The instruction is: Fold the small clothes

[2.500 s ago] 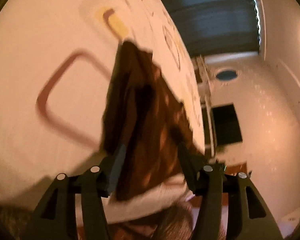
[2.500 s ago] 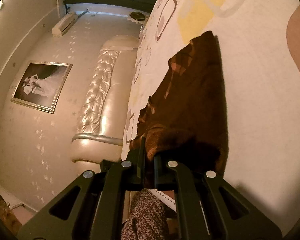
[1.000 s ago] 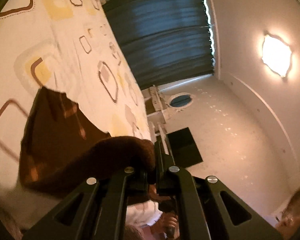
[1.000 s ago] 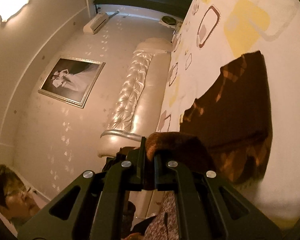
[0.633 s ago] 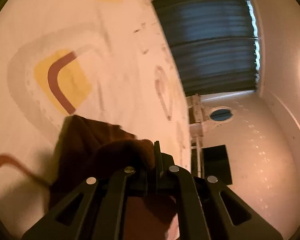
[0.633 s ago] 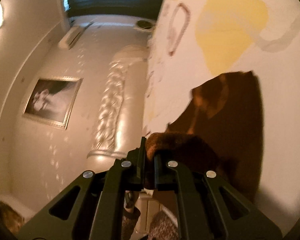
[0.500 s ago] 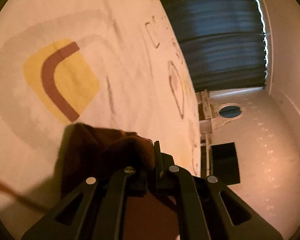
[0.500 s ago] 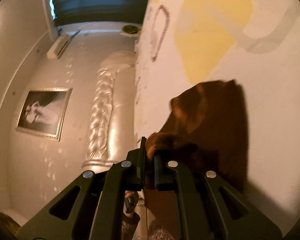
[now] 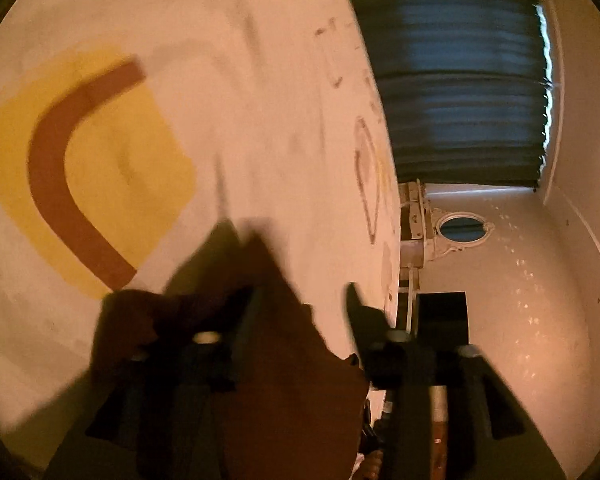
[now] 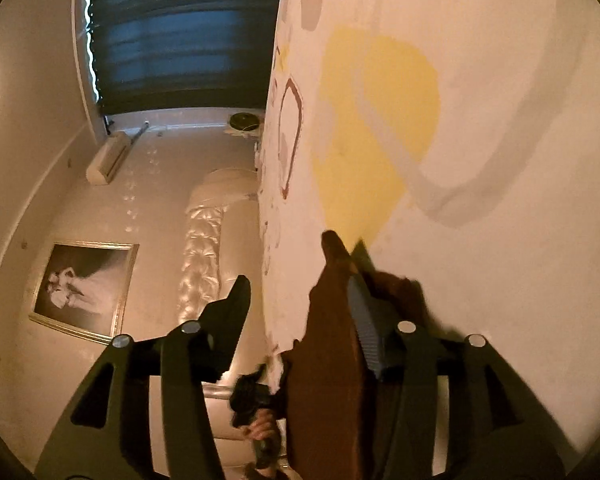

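Observation:
A small dark brown garment [image 9: 284, 368] lies on the white bedsheet [image 9: 228, 80], which is printed with yellow and brown shapes. My left gripper [image 9: 300, 300] is open, its fingers spread just over the cloth's far edge, holding nothing. In the right wrist view the same brown garment [image 10: 328, 360] lies folded on the sheet [image 10: 500, 120]. My right gripper [image 10: 300, 292] is open above it, one finger on each side of the cloth's edge. The near part of the garment is hidden behind the gripper bodies.
A dark curtain [image 9: 456, 80] hangs at the far end. A dresser with an oval mirror [image 9: 460, 228] stands beside the bed. A padded cream headboard [image 10: 216, 240], a framed picture [image 10: 84, 288] and an air conditioner [image 10: 108, 160] show on the other side.
Both grippers were shut on the garment's edge half a second ago. Both have now opened and let the cloth go onto the sheet, after carrying that edge forward over the rest.

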Demonstrator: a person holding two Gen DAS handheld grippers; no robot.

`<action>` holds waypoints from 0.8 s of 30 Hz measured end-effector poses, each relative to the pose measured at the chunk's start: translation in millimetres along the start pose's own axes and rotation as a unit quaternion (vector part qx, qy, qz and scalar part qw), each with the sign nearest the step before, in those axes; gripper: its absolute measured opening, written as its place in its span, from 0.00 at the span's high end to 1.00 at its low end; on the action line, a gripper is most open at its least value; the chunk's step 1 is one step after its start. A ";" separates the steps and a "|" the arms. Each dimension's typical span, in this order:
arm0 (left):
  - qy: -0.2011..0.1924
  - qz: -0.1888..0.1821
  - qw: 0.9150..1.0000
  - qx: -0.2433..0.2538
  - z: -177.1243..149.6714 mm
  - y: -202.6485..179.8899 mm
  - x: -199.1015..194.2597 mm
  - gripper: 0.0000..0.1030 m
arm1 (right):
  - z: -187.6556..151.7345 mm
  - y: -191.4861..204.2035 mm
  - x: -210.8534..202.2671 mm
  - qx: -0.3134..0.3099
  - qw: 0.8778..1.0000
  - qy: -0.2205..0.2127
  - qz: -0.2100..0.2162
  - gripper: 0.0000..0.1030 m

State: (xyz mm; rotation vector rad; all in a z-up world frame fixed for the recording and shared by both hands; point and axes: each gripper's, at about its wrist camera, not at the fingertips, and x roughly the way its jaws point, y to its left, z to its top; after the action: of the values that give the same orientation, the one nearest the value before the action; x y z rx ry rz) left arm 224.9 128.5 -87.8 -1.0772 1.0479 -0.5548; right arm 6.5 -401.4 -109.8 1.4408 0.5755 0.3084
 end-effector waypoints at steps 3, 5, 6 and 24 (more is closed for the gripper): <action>0.002 0.012 1.000 0.027 -11.2 -10.6 -23.7 0.38 | -23.6 12.1 -23.6 -0.052 0.997 0.008 -0.058 0.48; 0.006 0.026 0.999 0.044 -25.3 -10.2 -44.4 0.31 | -41.1 17.4 -39.2 -0.077 0.992 0.015 -0.095 0.48; 0.008 0.044 0.998 0.054 -35.1 -7.4 -56.8 0.30 | -52.8 20.5 -50.2 -0.091 0.989 0.011 -0.118 0.48; 0.007 0.119 0.988 0.102 -116.9 23.8 -123.3 0.29 | -147.9 33.5 -56.0 -0.191 0.953 0.148 -0.184 0.81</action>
State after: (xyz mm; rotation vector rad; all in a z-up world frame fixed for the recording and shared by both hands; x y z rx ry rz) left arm 64.2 185.6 -69.1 -0.7570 1.0886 -0.4662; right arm -115.5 -302.8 -70.6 0.8955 0.9577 0.3191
